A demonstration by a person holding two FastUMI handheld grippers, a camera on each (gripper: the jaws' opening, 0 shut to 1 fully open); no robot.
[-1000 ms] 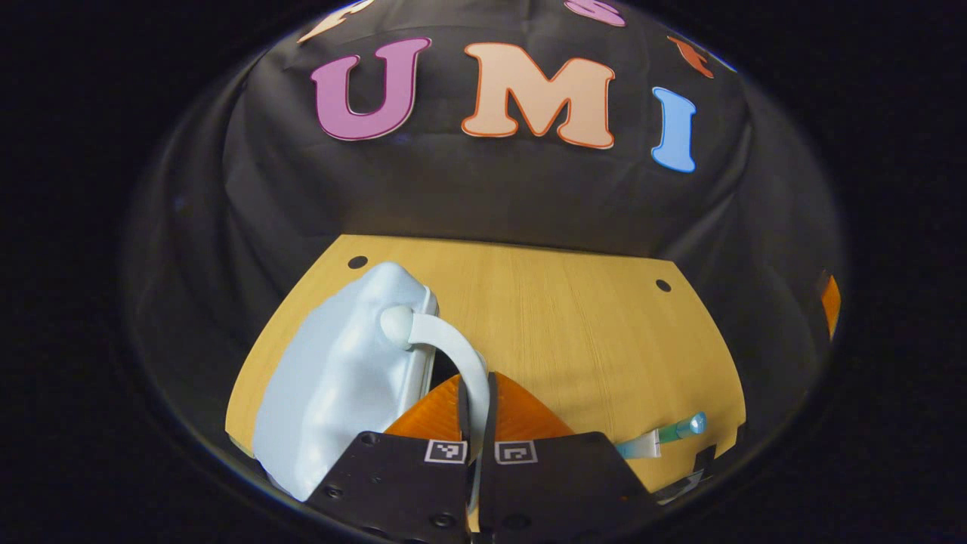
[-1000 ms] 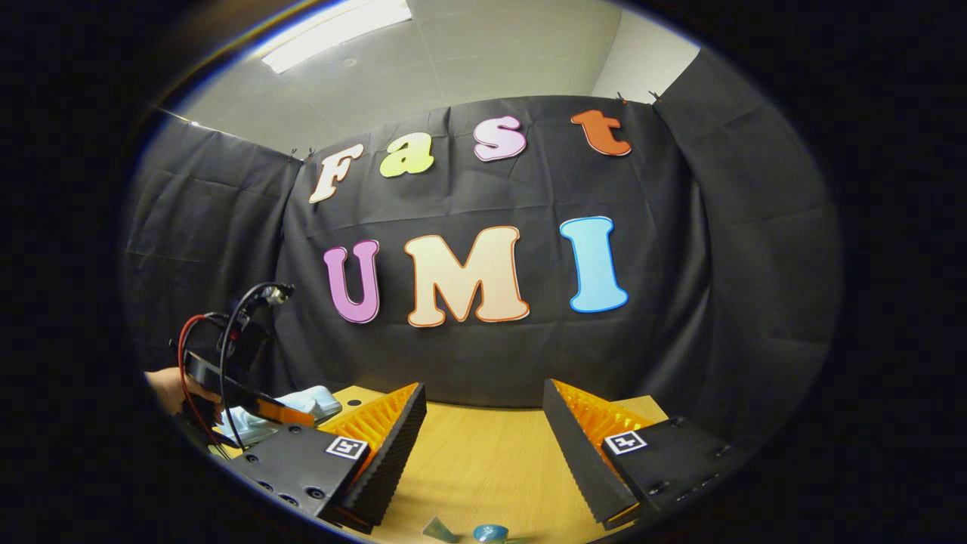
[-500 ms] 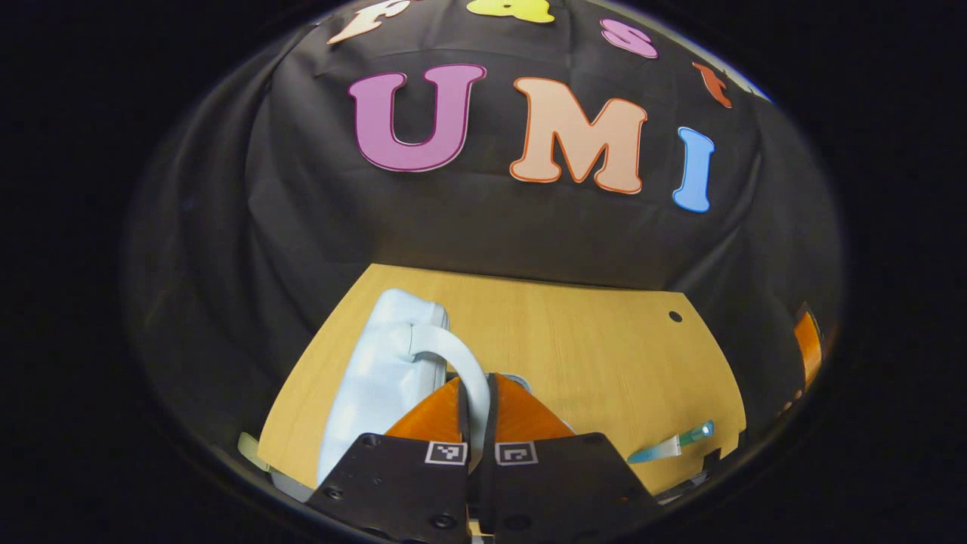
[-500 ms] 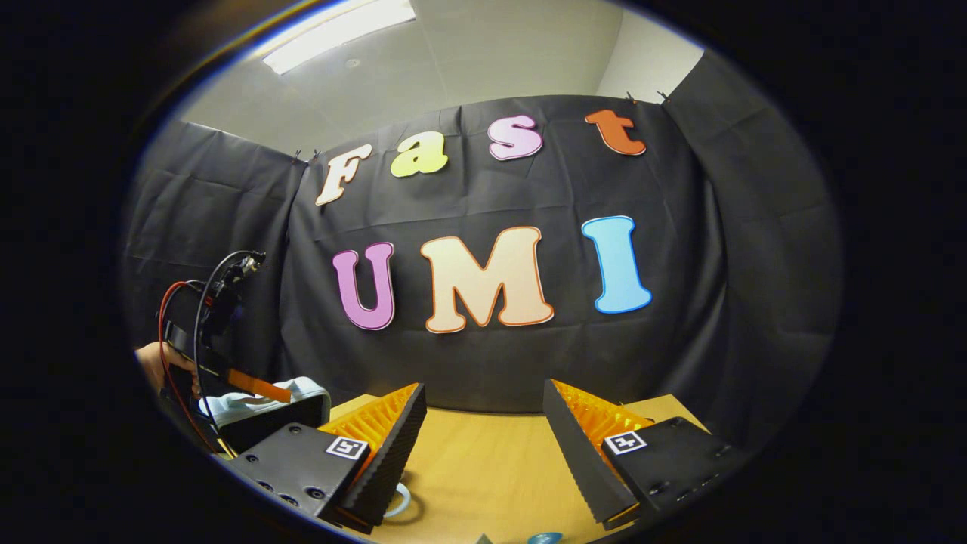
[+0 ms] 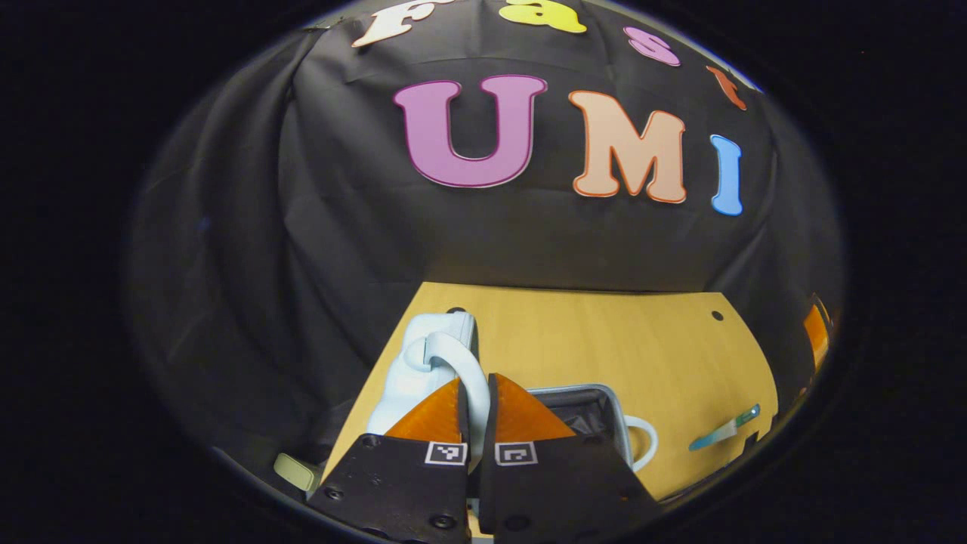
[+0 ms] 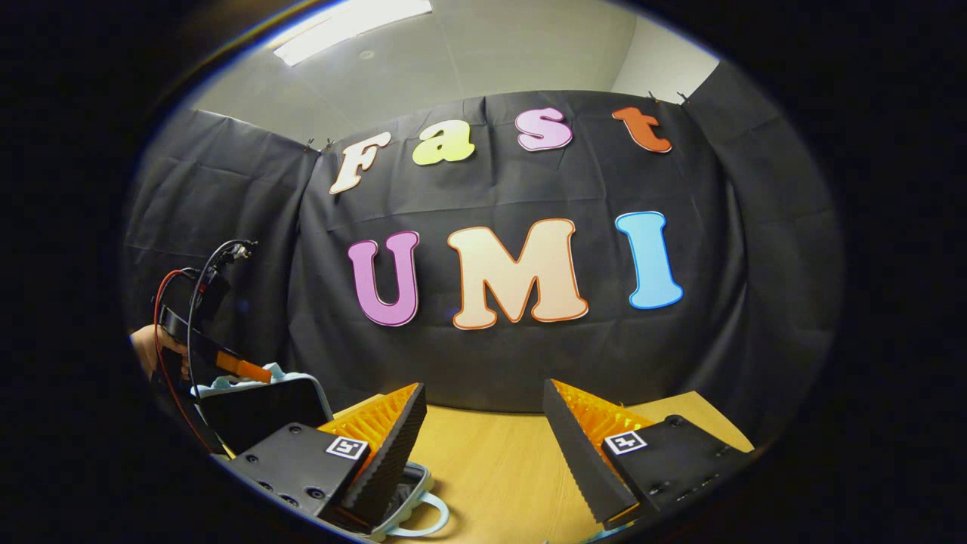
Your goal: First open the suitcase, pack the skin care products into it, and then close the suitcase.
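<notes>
This is a staged recording booth set up inside an office-like room, not a home. In the right gripper view, black cloth (image 6: pixel 491 363) hangs as a backdrop across the middle of the frame, pinned along its top edge. Above it, at the upper left, a plain white ceiling (image 6: pixel 483 53) carries a long fluorescent light panel (image 6: pixel 351 19). A bare light-wood table (image 5: pixel 604 340) fills the lower centre.

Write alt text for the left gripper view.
The left hand-held gripper, shut on the handle of the pale blue suitcase lid, holds the lid raised above the open suitcase base on a wooden table. A teal tube lies to the right.
</notes>
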